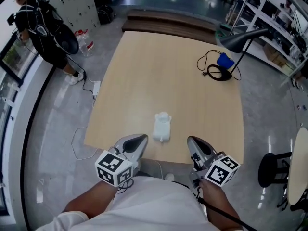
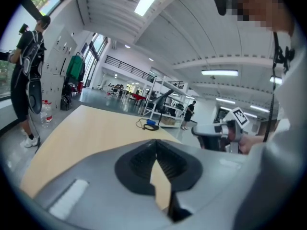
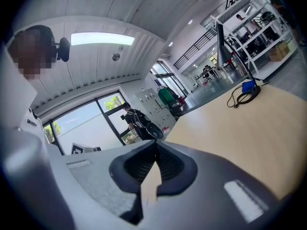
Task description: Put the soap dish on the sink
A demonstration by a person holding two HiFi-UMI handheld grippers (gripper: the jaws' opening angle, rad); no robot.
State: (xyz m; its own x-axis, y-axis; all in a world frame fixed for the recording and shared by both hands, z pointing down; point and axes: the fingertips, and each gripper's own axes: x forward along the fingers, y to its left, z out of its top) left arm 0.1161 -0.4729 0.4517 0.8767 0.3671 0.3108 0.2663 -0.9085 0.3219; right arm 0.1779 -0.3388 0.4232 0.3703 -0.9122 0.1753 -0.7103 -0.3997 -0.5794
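A small white lumpy object [image 1: 162, 127] lies on the wooden table [image 1: 159, 71] near its front edge, in the head view only. I cannot tell the soap dish from the sink in it. My left gripper [image 1: 143, 137] hovers just left of it, jaws shut and empty [image 2: 156, 143]. My right gripper [image 1: 190, 139] hovers just right of it, also shut with nothing between its fingers [image 3: 155, 143]. Both point out over the table, clear of the white object. The right gripper [image 2: 199, 131] shows in the left gripper view.
A black desk lamp [image 1: 240, 40] stands at the table's far right, with a coiled black cable [image 1: 216, 72] and a blue item [image 1: 224, 60] at its base. A person [image 1: 41, 28] stands on the floor at upper left. A black stool [image 1: 274, 170] is at right.
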